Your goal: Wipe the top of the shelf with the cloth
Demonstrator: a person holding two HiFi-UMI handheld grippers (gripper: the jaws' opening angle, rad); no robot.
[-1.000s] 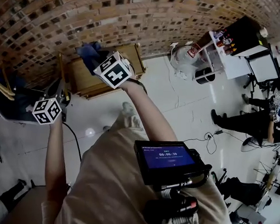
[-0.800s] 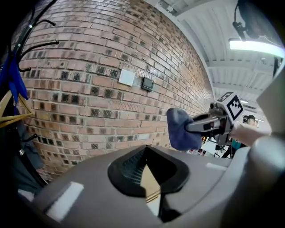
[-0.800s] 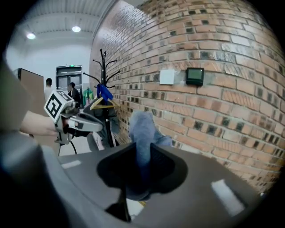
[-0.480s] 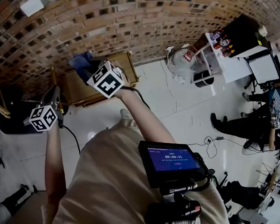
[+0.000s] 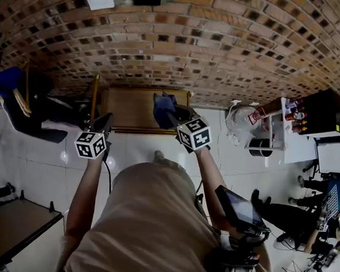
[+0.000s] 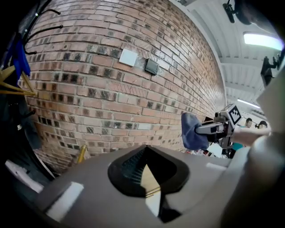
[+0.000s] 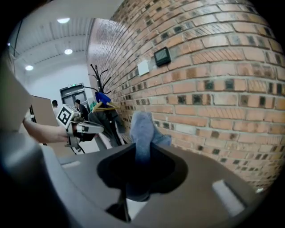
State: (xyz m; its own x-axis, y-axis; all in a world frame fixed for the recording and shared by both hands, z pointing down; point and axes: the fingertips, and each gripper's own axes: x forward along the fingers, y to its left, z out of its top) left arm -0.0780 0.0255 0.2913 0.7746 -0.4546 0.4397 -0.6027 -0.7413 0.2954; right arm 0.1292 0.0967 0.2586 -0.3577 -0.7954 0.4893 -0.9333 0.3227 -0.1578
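Note:
In the head view a low wooden shelf [image 5: 131,107] stands against the brick wall. My right gripper [image 5: 174,114] is shut on a blue cloth [image 5: 163,107], which lies over the right part of the shelf top. In the right gripper view the cloth [image 7: 142,129] sticks up out of the right gripper [image 7: 141,151], in front of the bricks. My left gripper [image 5: 104,124] hovers at the shelf's left front corner, open and holding nothing. The left gripper view looks past the left gripper [image 6: 144,162] at the wall, with the cloth [image 6: 192,131] off to the right.
A coat rack [image 5: 15,91] with dark clothes and a blue item stands left of the shelf. At the right are a white cart with bottles [image 5: 289,120] and a white fan [image 5: 242,121]. A dark table [image 5: 9,229] fills the lower left. People sit far right.
The head view has swung to face the wall squarely. The right gripper with the cloth has shifted from the shelf's left part to its right part. The left gripper came closer to the shelf.

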